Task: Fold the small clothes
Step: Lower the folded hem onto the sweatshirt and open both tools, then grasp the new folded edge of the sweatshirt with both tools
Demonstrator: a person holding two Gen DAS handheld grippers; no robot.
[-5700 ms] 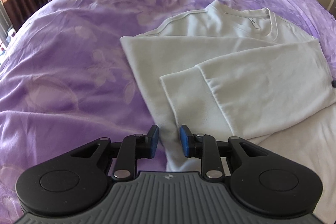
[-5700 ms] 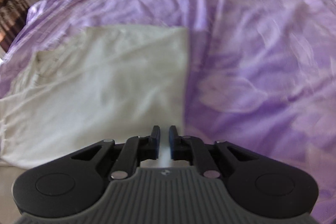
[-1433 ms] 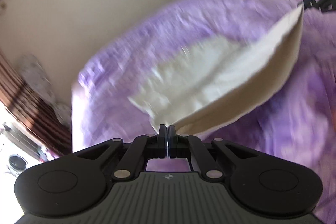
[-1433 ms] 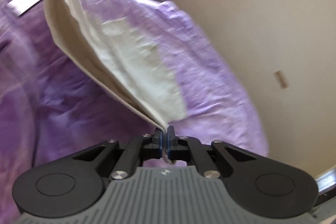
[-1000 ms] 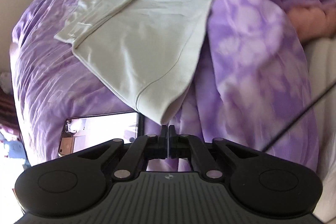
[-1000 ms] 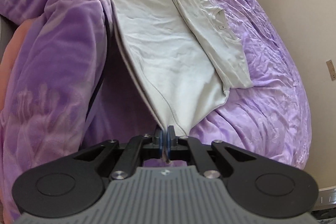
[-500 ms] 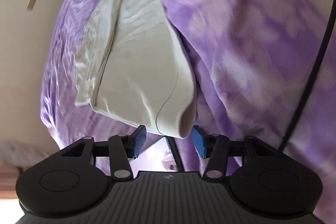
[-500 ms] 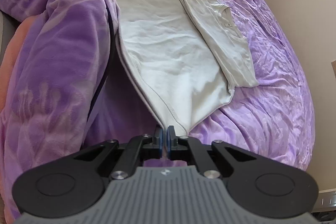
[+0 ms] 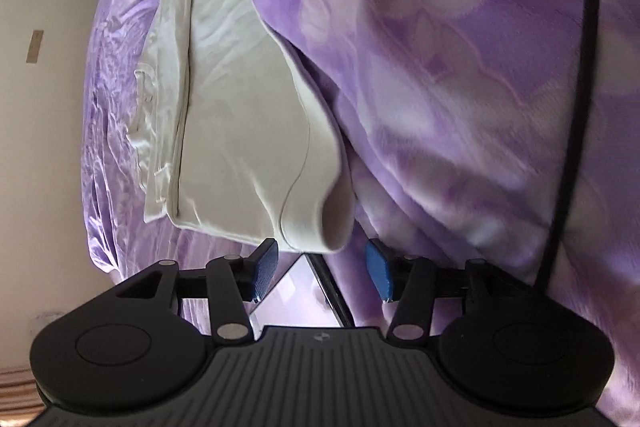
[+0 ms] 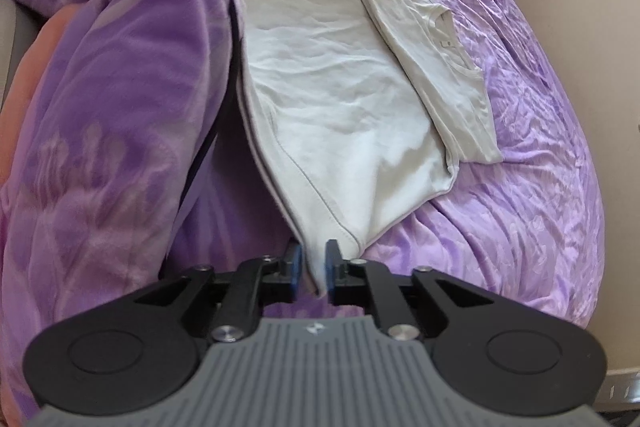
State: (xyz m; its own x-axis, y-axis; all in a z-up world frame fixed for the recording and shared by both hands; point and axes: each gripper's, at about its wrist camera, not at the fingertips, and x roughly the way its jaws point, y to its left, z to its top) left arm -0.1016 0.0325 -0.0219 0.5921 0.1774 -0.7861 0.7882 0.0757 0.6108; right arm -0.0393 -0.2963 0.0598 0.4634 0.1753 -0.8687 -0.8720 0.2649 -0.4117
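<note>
Cream shirt (image 10: 344,99) lies folded over on the purple bedspread (image 10: 520,155). Left gripper (image 9: 322,269) gapes wide beside its corner; right gripper (image 10: 311,269) sits slightly parted around the hem. Probably releasing now, then backing off and smoothing.

Both the left gripper (image 9: 322,269) and the right gripper (image 10: 312,269) have black linkage arms with silver pivot screws, two round black housings and a ribbed grey base bearing a small white emblem. Blue textured pads (image 9: 265,269) line each finger. The sleeve (image 10: 132,75) is fuzzy purple fleece with a paler floral pattern, crossed by a thin black cable (image 9: 576,107).
</note>
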